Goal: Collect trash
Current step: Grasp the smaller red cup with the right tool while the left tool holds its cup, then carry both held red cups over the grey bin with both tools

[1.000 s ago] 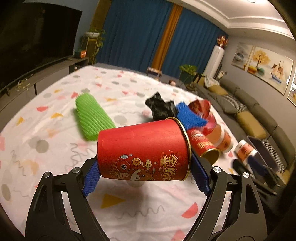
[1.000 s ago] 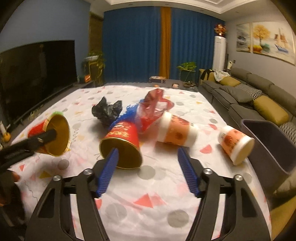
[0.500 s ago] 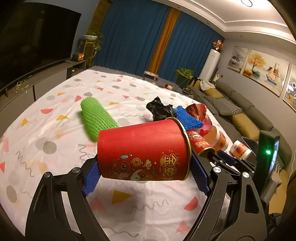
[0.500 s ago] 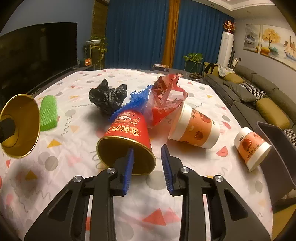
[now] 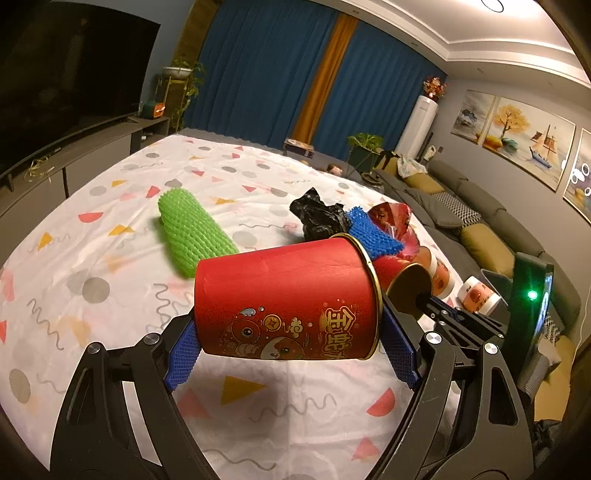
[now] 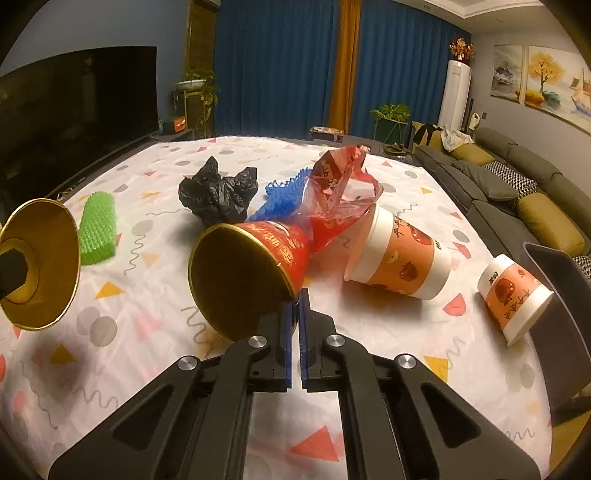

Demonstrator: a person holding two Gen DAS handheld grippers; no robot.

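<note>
The left gripper [image 5: 291,354] clamps a red cup [image 5: 286,299] sideways above the table [image 5: 110,258]; the right gripper [image 6: 294,306] pinches the rim of a second red cup [image 6: 255,258]. Two orange cups [image 6: 400,254], bags and foam nets lie uncollected; nothing seems binned yet.

Grey bin [image 6: 554,280] cut off at right edge.

Both views are dimly lit in warm tones from overhead, where a ceiling lamp [image 5: 493,4] is seen at one o'clock. Soft shadows are cast on the patterned cloth [image 6: 402,328]. Strong fisheye bending and black vignetting are seen at the edges. Slight blur is noted throughout.
</note>
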